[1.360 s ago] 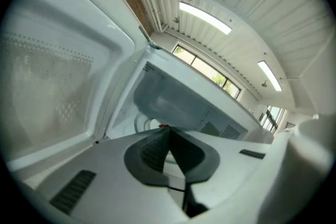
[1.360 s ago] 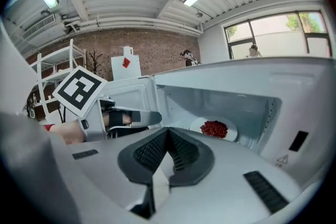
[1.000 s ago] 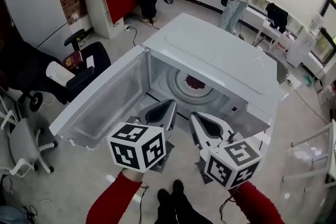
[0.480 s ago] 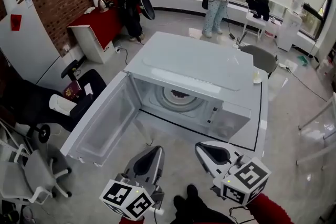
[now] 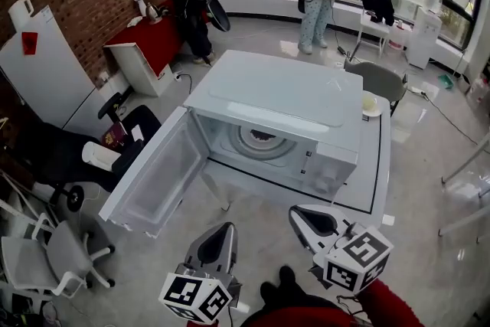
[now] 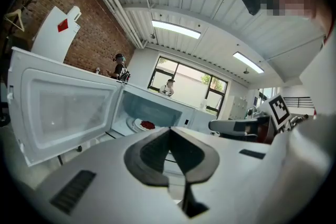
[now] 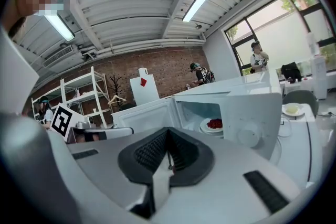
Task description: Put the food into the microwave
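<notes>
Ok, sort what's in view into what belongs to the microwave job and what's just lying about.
Job: microwave, its open door, plate of red food inside, left gripper and right gripper, both shut and empty.
Lying about: small dish beside the microwave, black office chair, grey chair, red table.
</notes>
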`<state>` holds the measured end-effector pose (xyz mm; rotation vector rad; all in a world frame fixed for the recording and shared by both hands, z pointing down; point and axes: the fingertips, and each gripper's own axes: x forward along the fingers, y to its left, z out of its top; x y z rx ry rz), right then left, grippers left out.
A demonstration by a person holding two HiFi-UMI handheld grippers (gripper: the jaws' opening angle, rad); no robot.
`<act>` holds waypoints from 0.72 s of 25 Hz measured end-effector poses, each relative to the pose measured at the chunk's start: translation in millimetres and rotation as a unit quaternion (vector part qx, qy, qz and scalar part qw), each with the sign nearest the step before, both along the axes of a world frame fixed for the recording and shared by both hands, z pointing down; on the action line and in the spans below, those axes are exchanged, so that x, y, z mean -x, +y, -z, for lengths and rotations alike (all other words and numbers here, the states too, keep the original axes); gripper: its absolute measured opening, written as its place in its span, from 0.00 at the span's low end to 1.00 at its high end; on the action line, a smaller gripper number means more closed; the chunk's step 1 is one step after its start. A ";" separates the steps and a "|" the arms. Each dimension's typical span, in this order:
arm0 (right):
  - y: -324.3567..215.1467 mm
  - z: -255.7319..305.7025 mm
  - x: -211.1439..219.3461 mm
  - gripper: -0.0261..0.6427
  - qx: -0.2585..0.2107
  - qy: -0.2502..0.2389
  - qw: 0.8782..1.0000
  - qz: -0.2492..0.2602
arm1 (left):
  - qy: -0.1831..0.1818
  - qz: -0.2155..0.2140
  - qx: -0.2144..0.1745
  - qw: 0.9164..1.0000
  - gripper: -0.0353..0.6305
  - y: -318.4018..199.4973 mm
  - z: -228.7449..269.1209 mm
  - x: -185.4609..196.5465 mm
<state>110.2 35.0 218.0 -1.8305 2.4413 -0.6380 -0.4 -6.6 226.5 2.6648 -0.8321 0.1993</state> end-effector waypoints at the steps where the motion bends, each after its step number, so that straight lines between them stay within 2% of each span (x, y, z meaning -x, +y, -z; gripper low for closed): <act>1: 1.1 -0.5 -0.1 0.06 -0.002 -0.002 1.000 0.001 | -0.001 0.005 0.000 1.000 0.07 1.5 -1.7 0.3; 9: 14.5 1.5 8.3 0.06 -0.017 -0.009 1.000 0.015 | -0.009 0.027 -0.011 1.000 0.07 15.5 -4.0 8.9; 18: 23.8 -6.5 13.0 0.06 -0.022 0.000 1.000 0.016 | 0.001 0.044 -0.017 0.999 0.07 23.6 0.6 20.5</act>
